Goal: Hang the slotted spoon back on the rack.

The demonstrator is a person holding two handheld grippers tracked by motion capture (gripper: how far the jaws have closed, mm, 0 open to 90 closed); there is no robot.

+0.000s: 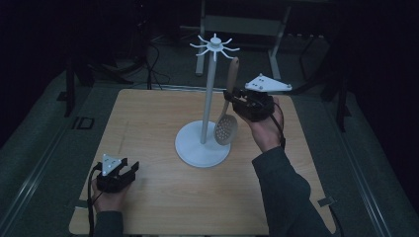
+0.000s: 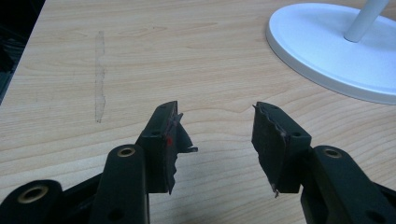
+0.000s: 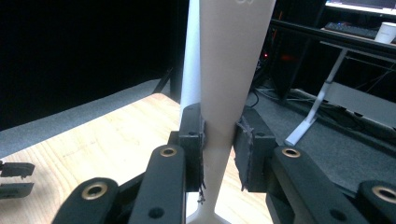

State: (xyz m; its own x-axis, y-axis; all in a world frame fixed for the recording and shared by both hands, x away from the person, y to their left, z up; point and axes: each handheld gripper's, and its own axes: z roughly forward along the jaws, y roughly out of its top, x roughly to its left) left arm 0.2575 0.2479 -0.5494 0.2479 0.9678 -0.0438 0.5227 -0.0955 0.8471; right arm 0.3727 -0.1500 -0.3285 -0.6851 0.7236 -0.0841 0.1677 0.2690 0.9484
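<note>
A white stand (image 1: 208, 98) with a round base (image 1: 195, 150) and a crown of hooks (image 1: 215, 46) rises from the middle of the wooden table (image 1: 148, 123). Just right of its pole hangs a wooden slotted spoon (image 1: 226, 129), bowl down above the base and handle tip just below the hooks. My right gripper (image 1: 230, 96) is shut on the handle's middle. In the right gripper view the handle (image 3: 229, 70) passes up between the pads, with the pole (image 3: 190, 70) behind it. My left gripper (image 1: 129, 165) rests open at the table's front left, and the left gripper view shows nothing between its jaws (image 2: 215, 135).
The stand's base (image 2: 322, 51) lies ahead and to the right of the left gripper. Grey floor surrounds the table, with cables and a metal frame (image 1: 242, 24) behind it. A desk with a white cup (image 3: 386, 31) stands beyond the right gripper.
</note>
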